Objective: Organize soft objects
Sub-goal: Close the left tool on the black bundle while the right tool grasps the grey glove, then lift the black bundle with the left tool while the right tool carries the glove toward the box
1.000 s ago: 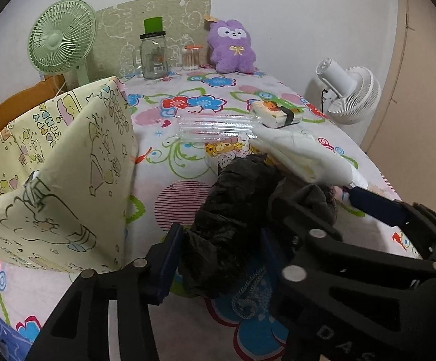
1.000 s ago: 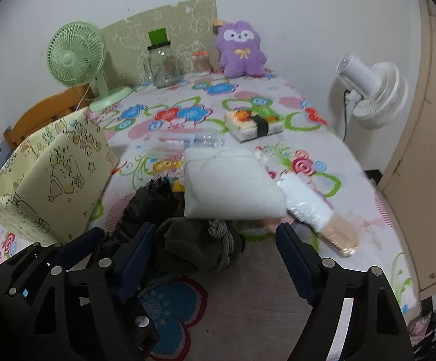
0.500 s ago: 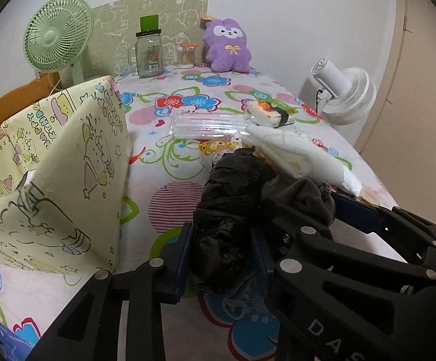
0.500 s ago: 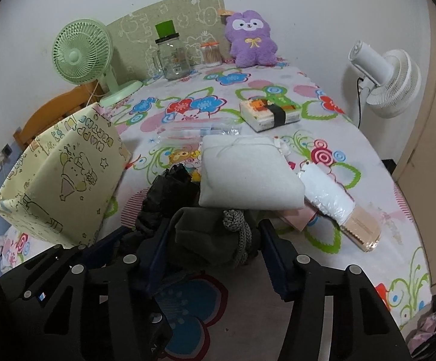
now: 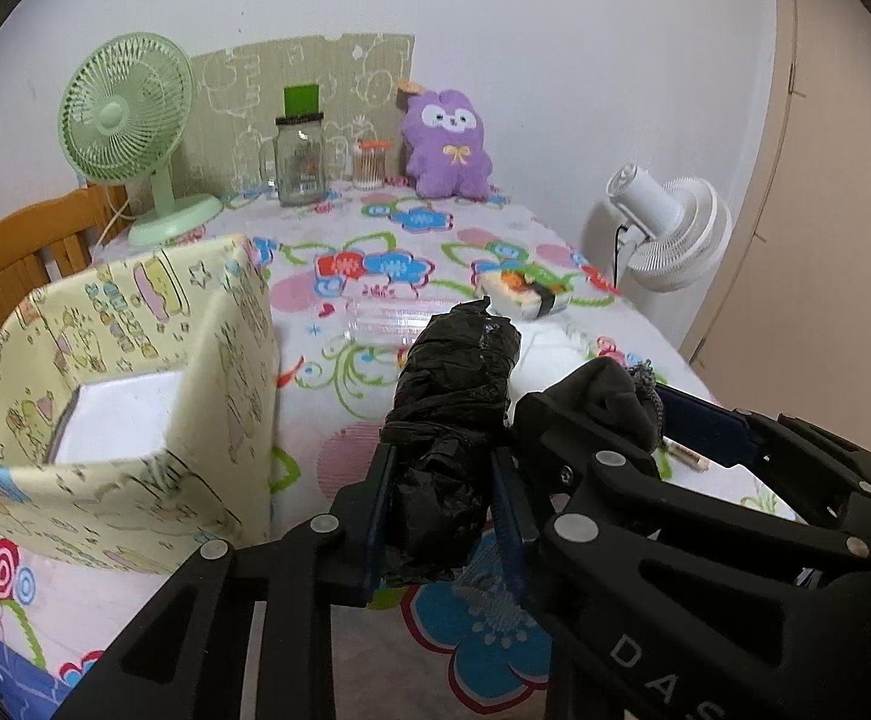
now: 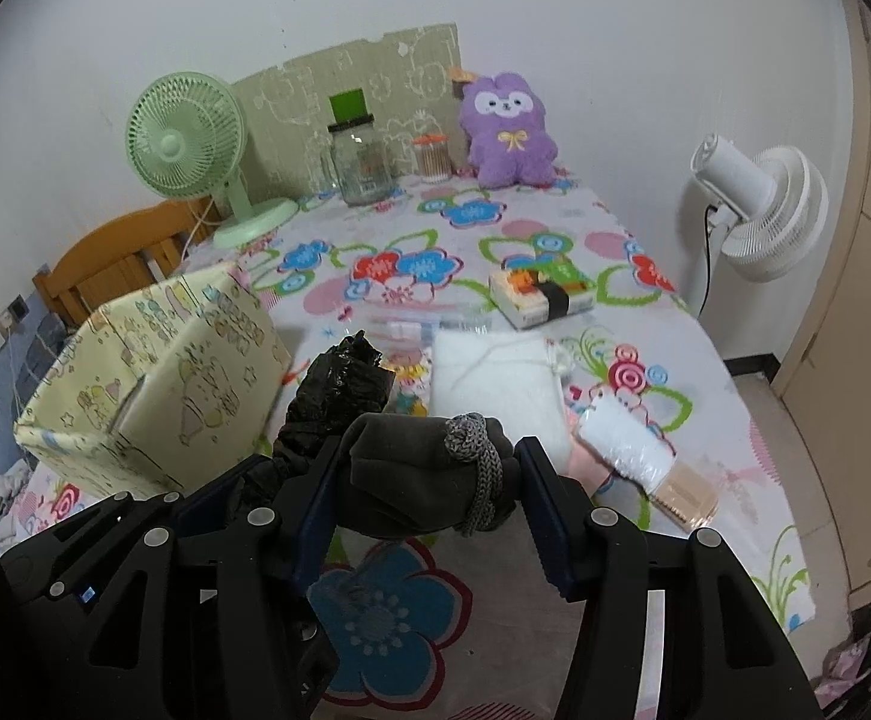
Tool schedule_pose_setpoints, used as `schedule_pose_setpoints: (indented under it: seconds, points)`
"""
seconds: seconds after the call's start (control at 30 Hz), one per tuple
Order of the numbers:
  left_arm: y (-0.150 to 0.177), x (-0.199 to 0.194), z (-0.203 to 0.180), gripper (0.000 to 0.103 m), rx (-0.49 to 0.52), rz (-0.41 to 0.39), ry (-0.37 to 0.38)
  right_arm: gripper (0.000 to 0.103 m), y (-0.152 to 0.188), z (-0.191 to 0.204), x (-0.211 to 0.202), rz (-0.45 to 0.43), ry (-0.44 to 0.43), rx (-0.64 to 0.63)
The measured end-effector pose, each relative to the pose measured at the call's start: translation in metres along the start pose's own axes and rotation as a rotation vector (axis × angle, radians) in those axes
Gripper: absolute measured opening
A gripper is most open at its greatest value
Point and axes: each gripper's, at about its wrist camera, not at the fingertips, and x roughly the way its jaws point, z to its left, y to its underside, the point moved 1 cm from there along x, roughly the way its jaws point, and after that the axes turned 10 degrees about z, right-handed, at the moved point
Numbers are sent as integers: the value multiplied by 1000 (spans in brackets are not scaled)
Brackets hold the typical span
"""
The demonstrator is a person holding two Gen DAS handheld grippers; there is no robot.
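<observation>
Left gripper [image 5: 444, 516]: jaws closing, pads pressing on the black bag roll [image 5: 456, 420], roll sticking out ahead of the jaws and clear of the bench.
Right gripper [image 6: 429, 501]: jaws holding narrow on the dark pouch [image 6: 417, 474], its grey cord [image 6: 483, 468] hanging by the right jaw.

Progress, as judged: two soft things gripped and lifting, neither binned yet. The yellow box [image 5: 135, 396] is sitting just left of the left jaws, open, white floor showing bare. Looks like early going.

Still waiting ahead of the right jaws: white pouch [image 6: 495, 378], then a wrapped comb [image 6: 645, 462] to its right.

Beyond: clear plastic case [image 5: 393, 318], small banded box [image 6: 540, 297].

Bench [image 6: 705, 360] is wearing a flowered cloth. Far edge: green fan [image 5: 129, 120], jar [image 5: 300, 162], purple plush [image 6: 510, 132] against a white wall. White fan [image 6: 759, 204] is standing off to the right; wooden chair [image 5: 9, 264] left.
</observation>
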Motion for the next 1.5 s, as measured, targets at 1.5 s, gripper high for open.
schedule_pose_setpoints:
  seconds: [1.5]
  points:
    - [-65, -69, 67, 30, -13, -123, -75, 59, -79, 78, -50, -118, -53, -88]
